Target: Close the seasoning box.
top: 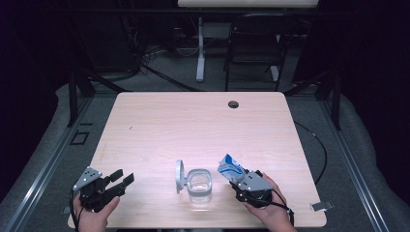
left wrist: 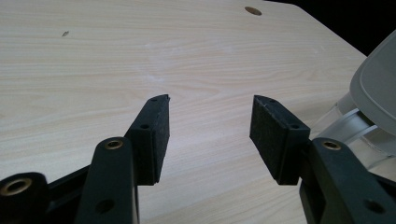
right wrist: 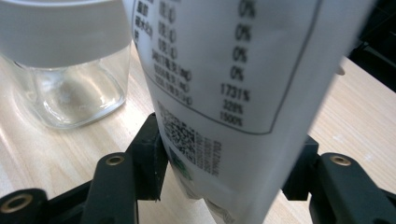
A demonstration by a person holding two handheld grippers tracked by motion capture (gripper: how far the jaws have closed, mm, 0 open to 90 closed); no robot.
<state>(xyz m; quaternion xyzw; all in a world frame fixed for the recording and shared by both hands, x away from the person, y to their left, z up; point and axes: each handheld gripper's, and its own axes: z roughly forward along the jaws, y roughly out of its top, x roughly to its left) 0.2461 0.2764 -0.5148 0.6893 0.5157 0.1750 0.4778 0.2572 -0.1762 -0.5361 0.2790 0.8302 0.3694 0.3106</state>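
The right claw (top: pixel 231 175) grips a blue-and-white pouch (top: pixel 228 166) just beside the glass jar (top: pixel 199 185); the left claw (top: pixel 124 179) gapes released near the surface's (top: pixel 193 125) front-left edge, bare wood beyond.

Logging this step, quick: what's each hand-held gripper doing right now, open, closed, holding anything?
Left hand-held gripper: open, nothing between its jaws.
Right hand-held gripper: closed on the white and blue packet, beside the glass jar.

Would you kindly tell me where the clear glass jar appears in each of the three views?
High view: the glass jar stands near the table's front edge, centre, lid hinged open at its left.
Left gripper view: far right edge, under the grey lid.
Right gripper view: upper left, beside the held packet.
Shared landmark: the grey lid.
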